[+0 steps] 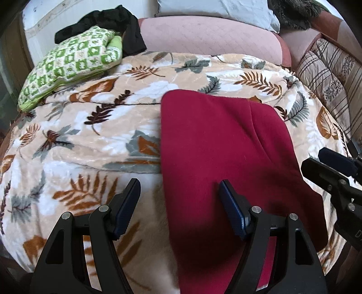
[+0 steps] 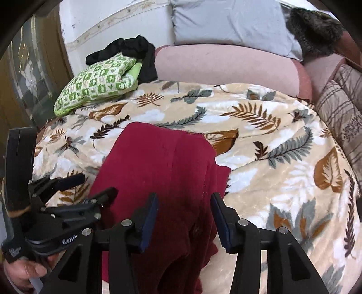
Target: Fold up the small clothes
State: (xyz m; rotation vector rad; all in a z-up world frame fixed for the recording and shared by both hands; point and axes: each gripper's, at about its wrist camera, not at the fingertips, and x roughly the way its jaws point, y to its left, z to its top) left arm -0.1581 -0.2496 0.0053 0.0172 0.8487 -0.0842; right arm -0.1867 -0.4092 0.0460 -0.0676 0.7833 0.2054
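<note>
Black left gripper (image 1: 178,187) jaws wide apart, nothing clamped, straddling the left edge of the red garment (image 1: 226,144). Right gripper (image 2: 184,199) jaws also apart, hovering over the same cloth, not pinching it. Garment lies folded flat on leaf-print blanket (image 1: 90,126). Green patterned cushion (image 1: 70,65) well behind.

A home, by every sign a living room or bedroom. Leaf-print plush blanket (image 1: 95,140) spread over a pink couch (image 1: 203,34) (grey pillow (image 2: 226,20) behind, green-patterned cushion (image 1: 67,65) at one end). Striped quilt (image 1: 328,74) alongside, decorated wall border (image 2: 113,27) beyond.
</note>
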